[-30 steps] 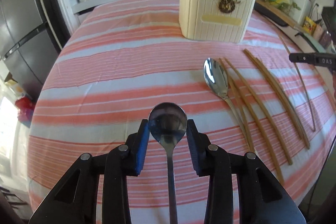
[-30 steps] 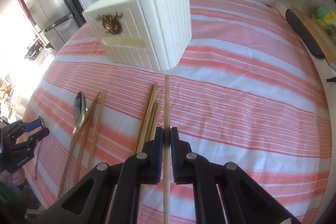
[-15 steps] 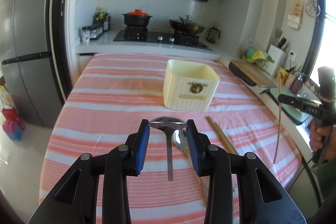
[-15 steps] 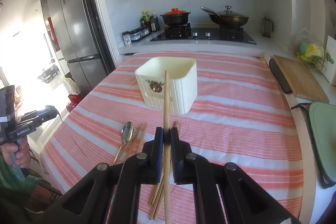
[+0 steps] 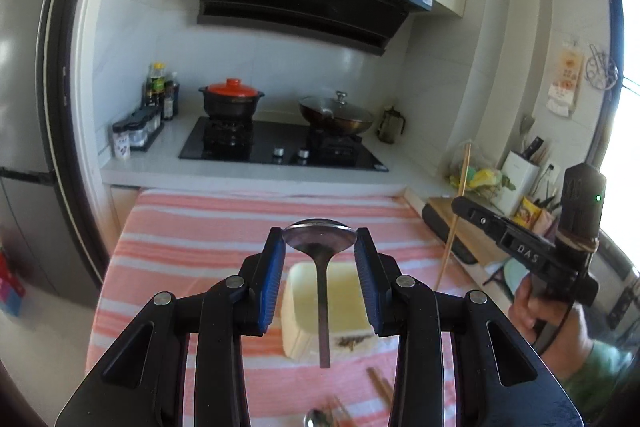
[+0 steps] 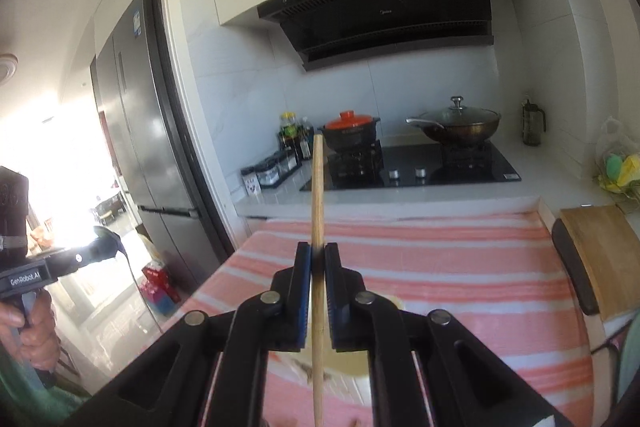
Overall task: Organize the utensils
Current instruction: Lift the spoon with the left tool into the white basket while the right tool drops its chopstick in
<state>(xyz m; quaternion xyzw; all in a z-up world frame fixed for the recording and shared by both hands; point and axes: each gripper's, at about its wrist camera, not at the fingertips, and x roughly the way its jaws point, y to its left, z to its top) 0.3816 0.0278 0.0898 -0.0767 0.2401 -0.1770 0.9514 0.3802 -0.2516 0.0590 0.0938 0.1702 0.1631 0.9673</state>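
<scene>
While pinching the spoon (image 5: 319,242) by the bowl's edges, left gripper (image 5: 320,247) hovers high, handle dangling straight down over the box (image 5: 344,291) below. Could slip: smooth metal rim, only two thin contact lines, and any tilt would swing the handle outside the box mouth. Right gripper (image 6: 317,263) pressed together on a chopstick (image 6: 317,187), held upright, lower end hanging just above the box rim (image 6: 396,303). Could pivot between the pads, since clamped at one spot along a long thin stick. Further down and nearer, on the cloth (image 5: 192,227): another spoon (image 5: 316,419) and more chopsticks (image 5: 380,383), still to be stowed. Both loads share one opening, so might collide.
</scene>
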